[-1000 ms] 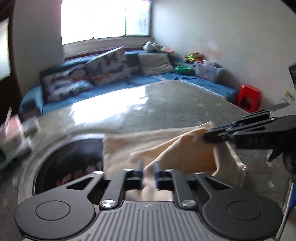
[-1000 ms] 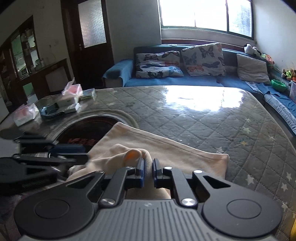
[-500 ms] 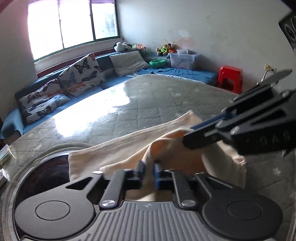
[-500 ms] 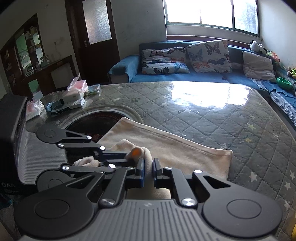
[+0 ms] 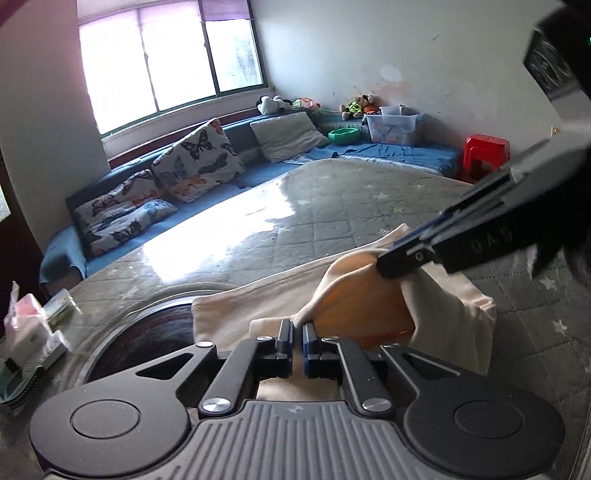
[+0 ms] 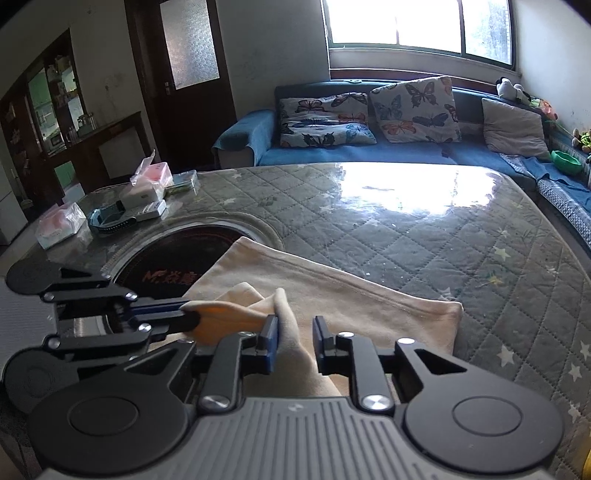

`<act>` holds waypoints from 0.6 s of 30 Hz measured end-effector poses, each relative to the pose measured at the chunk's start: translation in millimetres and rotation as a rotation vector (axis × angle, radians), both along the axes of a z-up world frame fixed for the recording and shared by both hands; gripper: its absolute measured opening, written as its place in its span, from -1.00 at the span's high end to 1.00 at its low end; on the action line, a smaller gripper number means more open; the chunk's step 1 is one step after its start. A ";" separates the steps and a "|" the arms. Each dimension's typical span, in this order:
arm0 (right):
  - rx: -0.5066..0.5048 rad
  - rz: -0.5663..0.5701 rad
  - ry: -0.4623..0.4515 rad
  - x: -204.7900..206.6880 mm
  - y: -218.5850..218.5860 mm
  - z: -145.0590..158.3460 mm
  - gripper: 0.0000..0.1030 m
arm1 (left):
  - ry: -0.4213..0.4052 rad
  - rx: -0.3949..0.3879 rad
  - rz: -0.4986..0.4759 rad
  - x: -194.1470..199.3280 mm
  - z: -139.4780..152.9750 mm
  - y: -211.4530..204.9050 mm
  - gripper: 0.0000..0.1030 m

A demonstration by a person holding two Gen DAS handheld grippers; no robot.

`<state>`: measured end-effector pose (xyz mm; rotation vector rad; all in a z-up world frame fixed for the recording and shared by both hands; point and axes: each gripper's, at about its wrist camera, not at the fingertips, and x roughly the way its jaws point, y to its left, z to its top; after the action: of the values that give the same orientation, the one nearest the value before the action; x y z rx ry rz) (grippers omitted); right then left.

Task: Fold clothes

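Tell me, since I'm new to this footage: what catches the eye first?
The cream garment lying on the quilted table, one fold pinched up by the left claw. The right claw stands open around that raised fold. Behind, sun glare on the table and butterfly pillows on a blue sofa.

room interior: bright window (image 6: 417,22) above a blue corner sofa (image 6: 369,155) bearing butterfly-print cushions (image 6: 415,110) and a grey cushion (image 5: 288,134); dark wooden door (image 6: 184,81) at left; red plastic stool (image 5: 485,151) against the white wall (image 5: 406,51).
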<state>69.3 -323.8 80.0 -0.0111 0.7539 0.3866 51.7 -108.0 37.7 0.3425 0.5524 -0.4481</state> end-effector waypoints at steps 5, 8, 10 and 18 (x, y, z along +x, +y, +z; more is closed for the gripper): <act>0.005 0.006 0.004 4.8 2.3 5.3 0.59 | -0.005 0.013 0.039 -11.1 0.9 9.3 0.90; 0.002 0.024 0.008 7.1 7.6 8.0 0.57 | -0.014 0.013 0.053 -16.1 1.5 15.4 0.90; -0.021 0.047 0.009 8.6 16.1 9.4 0.57 | -0.012 0.009 0.061 -18.8 1.6 20.0 0.90; -0.128 0.112 0.008 18.2 55.1 10.9 0.42 | -0.009 -0.025 0.091 -29.2 3.5 35.3 0.90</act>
<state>87.5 -268.7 90.9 -0.1730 0.7868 0.4440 22.4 -72.7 41.2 0.2936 0.5511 -0.3652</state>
